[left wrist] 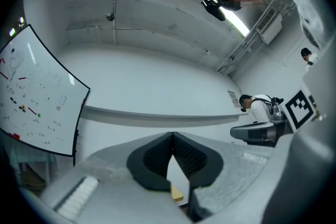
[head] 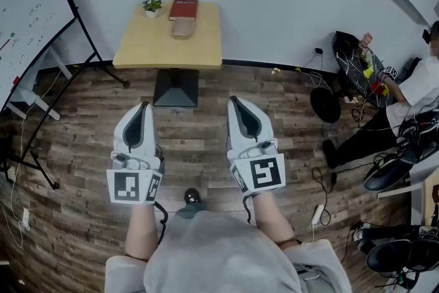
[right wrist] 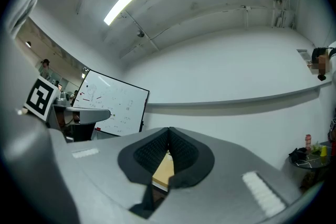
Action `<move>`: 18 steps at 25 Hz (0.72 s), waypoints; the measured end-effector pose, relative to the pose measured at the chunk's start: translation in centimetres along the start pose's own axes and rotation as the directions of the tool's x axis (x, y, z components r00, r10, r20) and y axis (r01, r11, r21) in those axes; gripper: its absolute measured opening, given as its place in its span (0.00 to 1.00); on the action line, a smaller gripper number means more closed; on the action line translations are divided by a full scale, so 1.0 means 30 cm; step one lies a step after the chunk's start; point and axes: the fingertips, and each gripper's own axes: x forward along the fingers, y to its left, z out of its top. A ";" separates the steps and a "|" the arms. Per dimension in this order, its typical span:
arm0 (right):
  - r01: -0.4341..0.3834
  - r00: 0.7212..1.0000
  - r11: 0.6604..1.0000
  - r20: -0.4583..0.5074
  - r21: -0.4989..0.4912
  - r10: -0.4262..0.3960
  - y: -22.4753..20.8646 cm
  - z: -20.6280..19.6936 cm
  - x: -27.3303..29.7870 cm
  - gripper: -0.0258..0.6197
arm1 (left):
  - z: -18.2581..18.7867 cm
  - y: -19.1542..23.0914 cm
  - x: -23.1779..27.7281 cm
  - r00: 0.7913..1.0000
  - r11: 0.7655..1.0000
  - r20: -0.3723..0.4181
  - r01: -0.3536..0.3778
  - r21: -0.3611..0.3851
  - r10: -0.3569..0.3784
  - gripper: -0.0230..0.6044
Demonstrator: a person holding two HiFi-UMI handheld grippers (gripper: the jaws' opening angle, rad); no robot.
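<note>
Pale wood tops the small desk (head: 161,44) that stands against a white wall, its black pedestal foot (head: 176,87) on a plank floor (head: 75,147). A person holds two grey tools low over that floor, side by side and apart from each other. Both point toward the desk's near edge and are well short of it. The left tool (head: 143,105) is clenched: the left gripper view shows its black ribbed pads pressed tip to tip with nothing between them. The right tool (head: 235,100) is likewise clenched and empty, its tips met. Each carries a cube with square black-and-white markers near the wrist.

On the desk, a small potted plant (head: 152,5) stands at the far left corner. A red book (head: 183,8) lies flat at the far edge, just right of the plant. A tan oblong object (head: 182,27) lies just in front of the book, touching or overlapping its near end; which of the two cannot be told.

A whiteboard (head: 31,3) on a black stand is at the left. At the right, a seated person (head: 405,103) in a white top and dark trousers is among cables and bags on the floor, well away from the desk.
</note>
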 end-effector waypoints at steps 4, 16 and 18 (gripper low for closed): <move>0.014 1.000 1.000 0.003 -0.005 -0.014 -0.002 -0.016 0.086 0.04 | -0.025 0.066 0.068 1.000 1.000 -0.001 0.013 -0.005 -0.013 0.04; 0.056 0.998 0.998 -0.008 0.006 -0.056 0.020 -0.082 0.267 0.04 | -0.097 0.219 0.177 0.999 0.998 -0.001 0.051 -0.022 -0.051 0.04; 0.059 0.998 0.998 -0.017 0.004 -0.059 0.018 -0.093 0.277 0.04 | -0.114 0.225 0.188 0.998 0.998 -0.006 0.055 -0.032 -0.055 0.04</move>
